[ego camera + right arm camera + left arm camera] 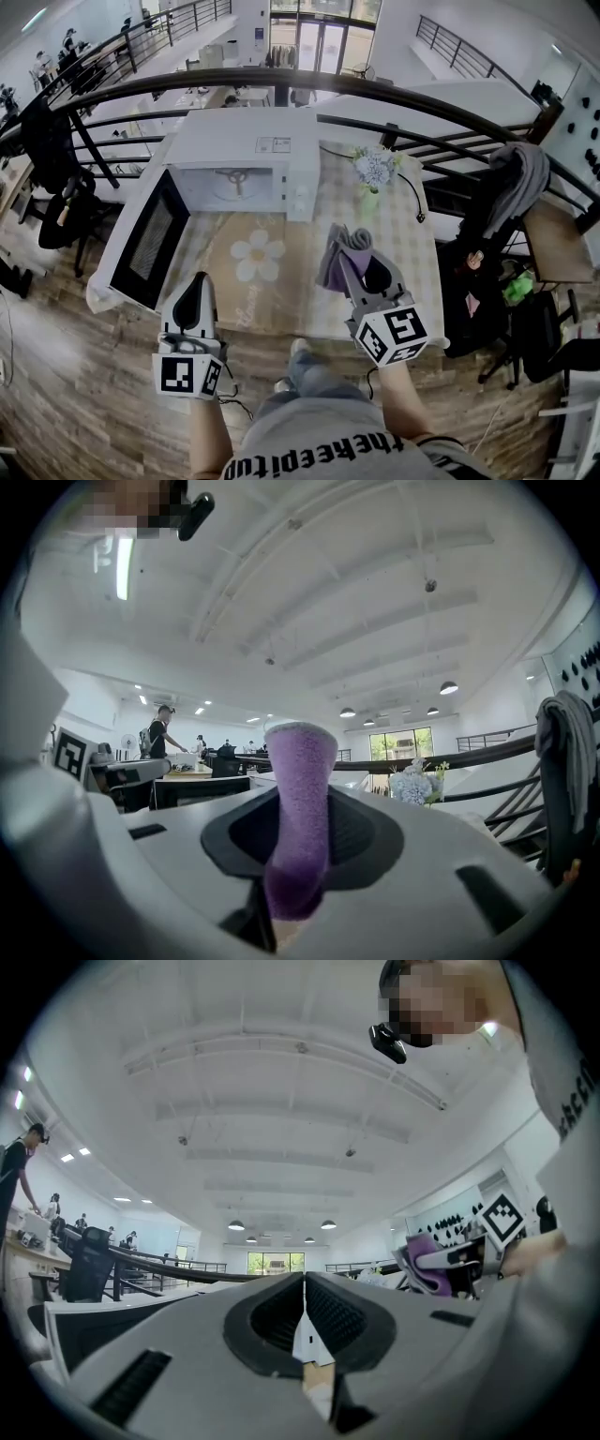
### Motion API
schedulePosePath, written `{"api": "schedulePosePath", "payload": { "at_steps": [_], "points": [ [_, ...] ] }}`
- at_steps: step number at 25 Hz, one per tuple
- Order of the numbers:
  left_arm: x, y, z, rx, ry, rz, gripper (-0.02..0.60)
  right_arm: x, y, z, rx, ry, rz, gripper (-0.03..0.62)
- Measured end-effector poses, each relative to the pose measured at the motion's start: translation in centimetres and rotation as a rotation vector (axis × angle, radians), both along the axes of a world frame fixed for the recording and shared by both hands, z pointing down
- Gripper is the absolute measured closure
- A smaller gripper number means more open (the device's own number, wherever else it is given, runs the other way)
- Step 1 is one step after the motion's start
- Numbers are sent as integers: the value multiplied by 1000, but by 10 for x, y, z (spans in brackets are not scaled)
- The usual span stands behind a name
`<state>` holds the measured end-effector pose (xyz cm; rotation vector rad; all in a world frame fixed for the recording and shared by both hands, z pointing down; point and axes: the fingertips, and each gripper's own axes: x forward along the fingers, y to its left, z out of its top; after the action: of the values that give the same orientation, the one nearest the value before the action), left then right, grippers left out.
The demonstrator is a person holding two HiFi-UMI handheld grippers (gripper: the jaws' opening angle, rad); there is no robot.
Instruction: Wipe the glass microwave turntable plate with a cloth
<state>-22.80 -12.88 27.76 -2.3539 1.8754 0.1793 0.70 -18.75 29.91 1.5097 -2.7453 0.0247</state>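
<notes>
1. Left tool [200, 284]: clenched. In the left gripper view the 2 jaws meet along a closed seam with nothing between them. In the head view this tool is held over the near edge of the desk [412, 258], just right of the open microwave door [148, 242].

2. Right tool [349, 255]: grasping a purple cloth [298, 803]. In the right gripper view the cloth stands upright between the 2 jaws and rises above their tips. In the head view the cloth hangs in folds around the jaw tips, over the desk to the right of a flower-shaped mat [256, 255].

3. Microwave [246, 141]: white, at the far side of the desk, with its door swung fully open toward the left. The cavity faces the person.

4. Glass turntable plate [232, 184]: inside the microwave cavity, lying flat on the cavity floor. It is well apart from both tools and from the cloth.

5. Desk: covered with a checked tablecloth. A vase of pale flowers [375, 171] stands at the far right, beside the microwave. A dark cable [411, 192] runs past the vase.

6. Surroundings: a curved dark railing [394, 94] runs behind the desk. A chair with grey clothing over its back [517, 178] stands to the right.
</notes>
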Motion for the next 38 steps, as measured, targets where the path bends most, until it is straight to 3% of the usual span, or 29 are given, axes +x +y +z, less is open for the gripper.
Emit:
{"api": "schedulePosePath", "payload": {
  "at_steps": [12, 38],
  "points": [
    [-1, 2, -5, 2, -16, -14, 571, 0, 13, -33, 110, 41, 9, 488],
    [-6, 11, -1, -17, -23, -57, 571, 0, 23, -46, 167, 19, 5, 488]
  ]
}}
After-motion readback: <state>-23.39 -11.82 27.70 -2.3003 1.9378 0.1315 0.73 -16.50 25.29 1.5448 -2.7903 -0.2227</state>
